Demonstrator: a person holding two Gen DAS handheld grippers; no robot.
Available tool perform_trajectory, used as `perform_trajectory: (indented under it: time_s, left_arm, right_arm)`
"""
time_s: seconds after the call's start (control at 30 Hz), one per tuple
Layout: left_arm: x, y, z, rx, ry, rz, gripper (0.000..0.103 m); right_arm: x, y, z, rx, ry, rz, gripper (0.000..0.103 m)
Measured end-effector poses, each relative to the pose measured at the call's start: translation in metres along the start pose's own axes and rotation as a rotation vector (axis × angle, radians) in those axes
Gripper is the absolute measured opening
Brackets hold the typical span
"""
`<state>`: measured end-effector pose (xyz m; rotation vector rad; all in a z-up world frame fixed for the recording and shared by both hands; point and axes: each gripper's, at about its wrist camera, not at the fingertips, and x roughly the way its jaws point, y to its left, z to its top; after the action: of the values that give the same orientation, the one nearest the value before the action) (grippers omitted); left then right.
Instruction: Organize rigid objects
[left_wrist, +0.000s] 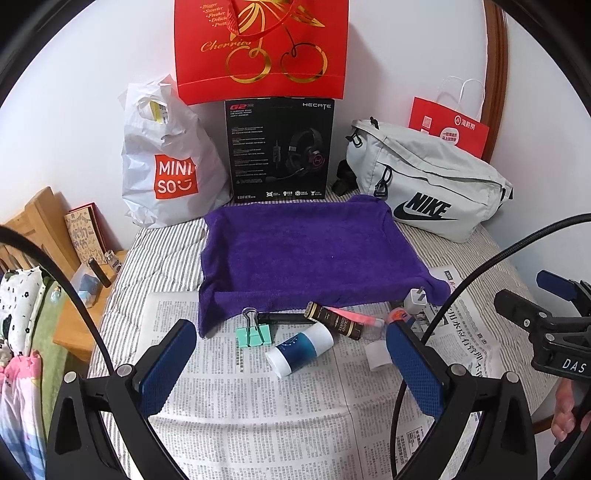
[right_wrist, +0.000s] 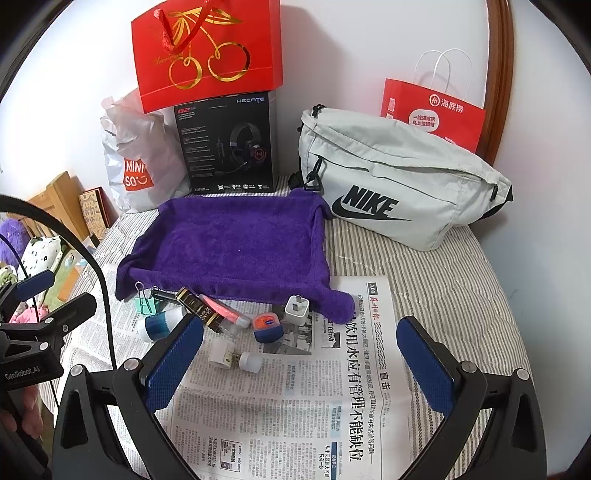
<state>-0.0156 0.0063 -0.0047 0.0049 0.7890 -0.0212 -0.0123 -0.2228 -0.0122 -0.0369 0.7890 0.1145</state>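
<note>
Two grippers hang over the near part of a newspaper (right_wrist: 295, 413) spread on a striped bedsheet (right_wrist: 424, 266), and neither holds anything: the left gripper (left_wrist: 291, 350) has its blue-padded fingers spread wide, and the right gripper (right_wrist: 299, 354) is spread just as wide. Along the newspaper's far edge, just in front of a purple towel (right_wrist: 236, 243) shaped like a shallow tray, the small rigid things lie in a loose row. Toward the left end sits a mint-green binder clip (left_wrist: 254, 332), with a black pen-like stick (left_wrist: 284, 317) just behind it. Next comes a white bottle with a blue band (left_wrist: 301, 349), lying on its side, and a dark brown tube with gold lettering (left_wrist: 336, 320), tilted and resting close to a pink tube (right_wrist: 221, 308). Further right is a small jar with an orange lid and blue base (right_wrist: 267, 326), and beside it a white charger plug (right_wrist: 297, 309) stands at the towel's near right corner, touching its hem. Nearer the front, apart from the row, a small white USB light (right_wrist: 236, 356) lies on the newsprint. The towel's inside holds nothing that shows. Behind it, along the sheet's far edge against the wall, stand a white MINISO bag (left_wrist: 166, 162), a black headset box (left_wrist: 279, 147) with a red cherry gift bag (left_wrist: 262, 48) on top, a grey Nike bag (right_wrist: 399, 181) and a red paper bag (right_wrist: 439, 110) at the far right corner.
</note>
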Motion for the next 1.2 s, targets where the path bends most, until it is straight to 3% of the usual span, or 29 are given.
perform_trajectory:
  time_s: [0.73, 1.2]
  left_arm:
    - [0.003, 0.008, 0.0, -0.006, 0.006, 0.03, 0.103]
    - [0.06, 0.038, -0.009, -0.03, 0.094, 0.075, 0.103]
  right_arm:
    - [0.003, 0.005, 0.0, -0.008, -0.006, 0.026, 0.103]
    - [0.026, -0.007, 0.001, 0.005, 0.024, 0.014, 0.103]
